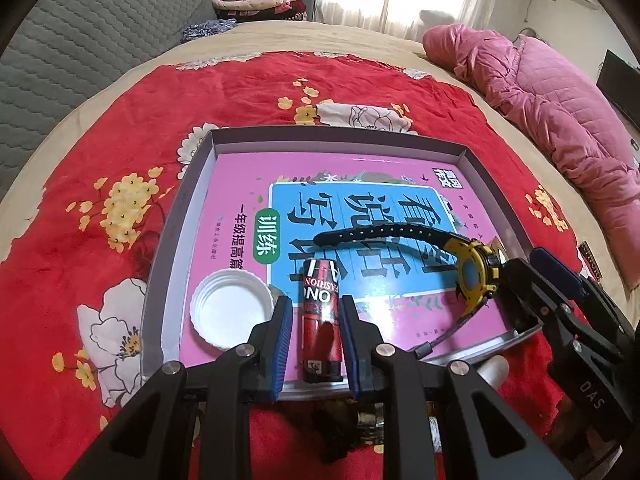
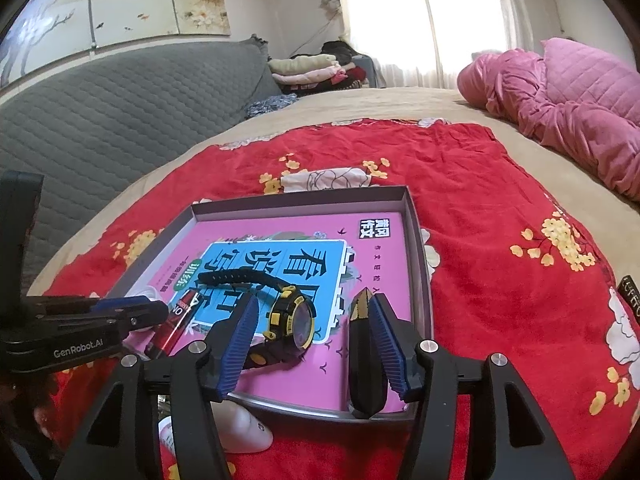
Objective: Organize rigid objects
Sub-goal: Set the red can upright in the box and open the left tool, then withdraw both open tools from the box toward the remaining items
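The can, red and black, is lying on its side on the pink book inside the shallow tray. The left hand-held gripper is straddling the can, its blue pads sitting just beside the can's sides with thin gaps showing, so it is partly open and not clamping. A white lid is lying open side up just left of the can. The yellow-and-black watch is resting on the book to the can's right, strap stretching toward the tray's middle. The right hand-held gripper is standing wide open over the watch; a black-and-gold piece is sitting against the inner face of its right finger. The tray is sitting on a red floral blanket on the bed.
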### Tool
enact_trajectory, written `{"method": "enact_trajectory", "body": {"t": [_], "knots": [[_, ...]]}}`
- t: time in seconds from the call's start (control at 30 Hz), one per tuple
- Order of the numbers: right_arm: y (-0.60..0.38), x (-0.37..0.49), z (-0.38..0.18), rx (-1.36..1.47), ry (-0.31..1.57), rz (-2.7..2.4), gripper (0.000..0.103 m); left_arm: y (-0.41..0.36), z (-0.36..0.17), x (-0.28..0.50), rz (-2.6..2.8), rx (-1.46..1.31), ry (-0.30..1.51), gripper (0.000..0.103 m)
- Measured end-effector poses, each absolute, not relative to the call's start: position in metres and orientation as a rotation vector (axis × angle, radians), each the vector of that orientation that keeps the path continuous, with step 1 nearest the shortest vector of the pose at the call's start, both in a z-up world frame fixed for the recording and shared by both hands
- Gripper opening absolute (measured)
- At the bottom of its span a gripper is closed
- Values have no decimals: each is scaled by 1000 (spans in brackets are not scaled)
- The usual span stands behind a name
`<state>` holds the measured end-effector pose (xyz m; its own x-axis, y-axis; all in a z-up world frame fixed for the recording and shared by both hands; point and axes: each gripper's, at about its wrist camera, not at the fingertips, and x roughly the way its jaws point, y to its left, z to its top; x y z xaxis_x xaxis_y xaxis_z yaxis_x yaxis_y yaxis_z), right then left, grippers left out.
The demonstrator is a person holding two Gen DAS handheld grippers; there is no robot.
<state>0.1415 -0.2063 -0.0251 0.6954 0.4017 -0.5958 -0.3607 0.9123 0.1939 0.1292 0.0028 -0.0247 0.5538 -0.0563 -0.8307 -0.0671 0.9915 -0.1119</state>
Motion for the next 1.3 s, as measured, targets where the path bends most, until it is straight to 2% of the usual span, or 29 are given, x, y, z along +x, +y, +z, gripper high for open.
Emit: {"method": "enact_trajectory", "body": {"t": [0.1, 0.17, 0.2, 0.6, 0.77, 0.87, 1.3], "knots": [[-206, 141, -26, 62, 684, 429, 60, 2, -26, 128, 7, -143, 989, 28], [-205, 142, -26, 60, 685, 430, 61, 2, -25, 126, 8, -148, 988, 43], [-204, 142, -26, 58, 687, 431, 61, 2, -25, 126, 8, -151, 985, 44], [-199, 139, -27, 36, 680, 448, 64, 1, -25, 121, -3, -137, 991, 47], [-204, 129, -21, 57, 623, 447, 65, 0, -24, 118, -3, -127, 991, 55], [-207, 122, -14, 57, 586, 453, 71, 0, -23, 117, -5, -132, 990, 55], [-218, 100, -7, 55, 575, 407, 73, 7, -11, 108, -19, -145, 957, 55]]}}
